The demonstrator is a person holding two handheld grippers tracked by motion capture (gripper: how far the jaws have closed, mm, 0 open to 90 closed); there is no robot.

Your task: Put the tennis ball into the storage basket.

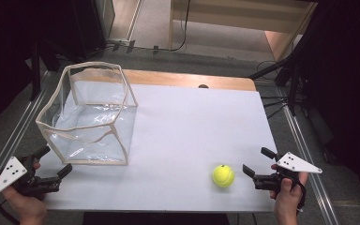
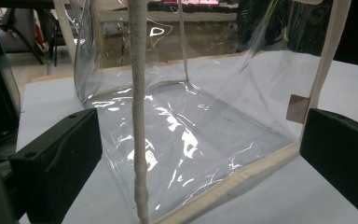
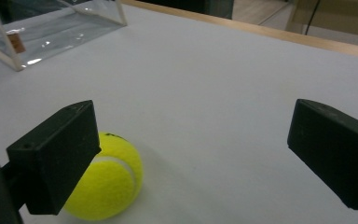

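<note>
A yellow tennis ball (image 1: 223, 176) lies on the white table (image 1: 192, 126) near the front right. In the right gripper view the ball (image 3: 105, 186) sits partly behind the left jaw, off to that side of the gap. My right gripper (image 1: 258, 161) is open, just right of the ball and apart from it. A clear plastic bag with cream trim (image 1: 91, 115) stands open-topped at the left. My left gripper (image 1: 56, 161) is open at the front left corner, facing the bag's near corner (image 2: 140, 140), with nothing between its jaws.
A wooden strip (image 1: 187, 78) runs along the table's far edge. Metal rails (image 1: 304, 150) flank both sides. Dark equipment and cables (image 1: 281, 70) stand beyond the far right corner. White surface stretches between bag and ball.
</note>
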